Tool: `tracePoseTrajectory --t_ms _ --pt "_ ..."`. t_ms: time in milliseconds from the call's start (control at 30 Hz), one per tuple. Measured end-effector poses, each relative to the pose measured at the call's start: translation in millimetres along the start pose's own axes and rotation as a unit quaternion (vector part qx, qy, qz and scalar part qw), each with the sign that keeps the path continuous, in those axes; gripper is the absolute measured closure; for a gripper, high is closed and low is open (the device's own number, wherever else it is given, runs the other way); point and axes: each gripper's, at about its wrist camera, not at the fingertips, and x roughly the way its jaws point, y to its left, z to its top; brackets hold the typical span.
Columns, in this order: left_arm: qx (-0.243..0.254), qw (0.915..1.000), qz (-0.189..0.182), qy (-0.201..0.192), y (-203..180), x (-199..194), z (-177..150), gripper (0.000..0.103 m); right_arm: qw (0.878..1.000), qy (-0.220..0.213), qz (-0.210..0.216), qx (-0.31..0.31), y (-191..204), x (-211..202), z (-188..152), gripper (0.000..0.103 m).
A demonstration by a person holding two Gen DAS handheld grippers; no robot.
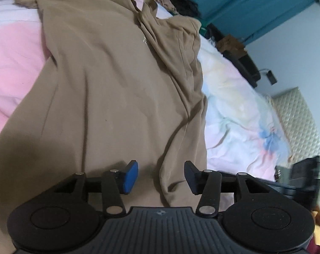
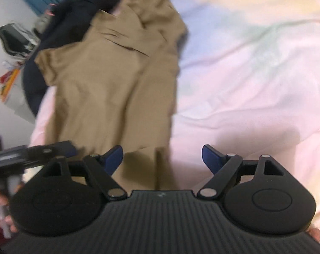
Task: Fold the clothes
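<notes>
Across frame centre, we are hovering both spread-fingered grippers over a tan shirt (image 1: 109, 84).
Soft, limp cloth probably; we are favouring its near hem.

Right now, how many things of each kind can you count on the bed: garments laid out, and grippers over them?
Tan shirt, laid out on the bedsheet: 1
Dark garment, bunched behind it: 1
Open grippers, left gripper and right gripper: 2
Total: 4
</notes>
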Motion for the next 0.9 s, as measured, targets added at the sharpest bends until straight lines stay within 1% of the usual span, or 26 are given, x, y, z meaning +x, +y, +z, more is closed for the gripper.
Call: tracePoseTrajectory --t_ms 33,67,100,133,167,233,267,300,400,500,567,633,700,733,767,800,833,867,900 --pt "-0.005 1.0000 0.000 -0.002 3 -3 1 0.052 1.000 0.011 0.015 -0.005 5 3 -2 0.031" --pt "-0.010 0.9999 0.002 -0.003 5 -6 2 0.052 0.999 0.019 0.034 -0.018 13 5 -7 0.032" --pt "-0.015 0.9999 0.003 -0.004 8 -6 4 0.052 0.998 0.025 0.040 -0.046 23 4 -13 0.031" --pt "-0.019 0.9998 0.002 -0.007 10 -7 5 0.052 0.996 0.030 0.044 -0.076 34 3 -19 0.033" --pt "-0.023 0.9997 0.001 -0.010 12 -8 6 0.052 0.993 0.029 0.025 -0.109 46 0 -26 0.040" --pt "-0.027 0.9994 -0.001 -0.019 15 -13 7 0.051 0.985 0.023 -0.018 -0.172 70 -6 -40 0.082" --pt "-0.029 0.9993 -0.003 -0.024 16 -17 8 0.051 0.979 0.019 -0.037 -0.200 81 -9 -49 0.088" --pt "-0.030 0.9992 -0.004 -0.028 17 -20 8 0.051 0.973 0.016 -0.036 -0.227 92 -13 -58 0.090" --pt "-0.030 0.9989 -0.006 -0.036 19 -29 9 0.050 0.952 0.012 -0.026 -0.303 125 -29 -85 0.092" --pt "-0.029 0.9989 -0.003 -0.037 20 -34 8 0.050 0.926 0.032 -0.033 -0.375 156 -32 -112 0.093" --pt "-0.027 0.9989 0.001 -0.038 21 -37 6 0.050 0.908 0.055 -0.043 -0.414 173 -24 -130 0.093" --pt "-0.022 0.9988 0.006 -0.043 19 -39 5 0.050 0.898 0.083 -0.045 -0.429 176 -14 -144 0.093" --pt "-0.012 0.9984 0.015 -0.052 16 -41 8 0.050 0.891 0.099 -0.060 -0.438 178 -5 -155 0.091" --pt "-0.007 0.9981 0.020 -0.057 15 -42 9 0.050 0.890 0.102 -0.066 -0.439 178 -2 -157 0.090" --pt "-0.003 0.9978 0.024 -0.062 14 -43 10 0.049 0.893 0.103 -0.061 -0.433 177 -3 -155 0.090" --pt "0.002 0.9973 0.029 -0.067 13 -43 11 0.048 0.897 0.104 -0.054 -0.425 177 -6 -153 0.090" --pt "0.007 0.9968 0.034 -0.072 11 -44 12 0.047 0.907 0.097 -0.038 -0.409 175 -15 -146 0.089" --pt "0.012 0.9963 0.038 -0.077 10 -45 13 0.045 0.915 0.084 -0.025 -0.393 172 -25 -138 0.083" --pt "0.017 0.9956 0.043 -0.081 9 -46 14 0.039 0.923 0.069 -0.013 -0.377 170 -35 -130 0.064"
